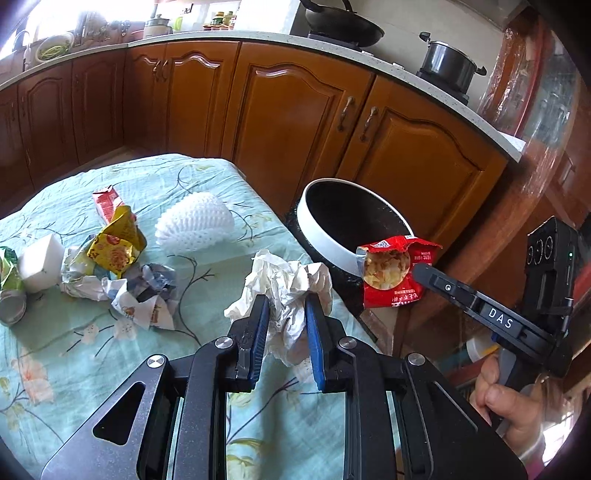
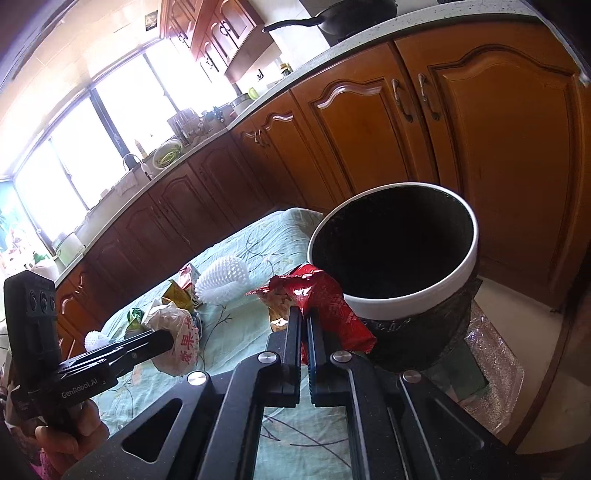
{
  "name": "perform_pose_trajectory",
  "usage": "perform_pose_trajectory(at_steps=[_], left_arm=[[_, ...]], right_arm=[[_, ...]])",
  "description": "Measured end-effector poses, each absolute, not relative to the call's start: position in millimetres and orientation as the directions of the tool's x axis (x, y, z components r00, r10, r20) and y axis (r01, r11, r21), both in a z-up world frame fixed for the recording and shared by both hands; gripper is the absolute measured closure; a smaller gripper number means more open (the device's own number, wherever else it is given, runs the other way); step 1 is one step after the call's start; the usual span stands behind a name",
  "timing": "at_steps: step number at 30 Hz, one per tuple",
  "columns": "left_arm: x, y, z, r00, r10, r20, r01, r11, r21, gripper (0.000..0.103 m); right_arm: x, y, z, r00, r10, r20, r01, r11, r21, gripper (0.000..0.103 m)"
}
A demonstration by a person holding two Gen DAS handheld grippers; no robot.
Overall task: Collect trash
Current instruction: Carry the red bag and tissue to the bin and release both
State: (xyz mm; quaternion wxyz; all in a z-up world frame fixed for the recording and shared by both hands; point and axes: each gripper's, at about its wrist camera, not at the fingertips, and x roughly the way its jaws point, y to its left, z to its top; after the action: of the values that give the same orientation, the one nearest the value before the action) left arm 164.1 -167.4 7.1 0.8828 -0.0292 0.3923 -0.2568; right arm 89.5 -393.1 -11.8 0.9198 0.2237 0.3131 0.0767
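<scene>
My left gripper is shut on a crumpled white paper, held just above the floral tablecloth. My right gripper is shut on a red snack wrapper, also seen in the left wrist view, next to the rim of the white trash bin with a black liner, which also shows in the left wrist view. More trash lies on the table: a yellow wrapper, crumpled printed paper, a white foam net, a red carton.
A white block and a green packet lie at the table's left. Brown kitchen cabinets stand behind, with a wok and a pot on the counter. The bin stands off the table's right edge.
</scene>
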Motion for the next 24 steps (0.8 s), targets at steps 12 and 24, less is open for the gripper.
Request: perform_pose_trajectory(at_steps=[12, 24], left_arm=[[186.8, -224.6, 16.7, 0.538, -0.508, -0.673, 0.498, 0.835, -0.233, 0.084], [235.5, -288.3, 14.5, 0.488, -0.506, -0.711, 0.544, 0.814, -0.206, 0.084]], right_arm=[[101.7, -442.9, -5.2, 0.823, 0.174, -0.540, 0.093, 0.898, 0.431, 0.100], [148.0, -472.7, -9.5, 0.805, 0.135, -0.578, 0.138, 0.904, 0.404, 0.100]])
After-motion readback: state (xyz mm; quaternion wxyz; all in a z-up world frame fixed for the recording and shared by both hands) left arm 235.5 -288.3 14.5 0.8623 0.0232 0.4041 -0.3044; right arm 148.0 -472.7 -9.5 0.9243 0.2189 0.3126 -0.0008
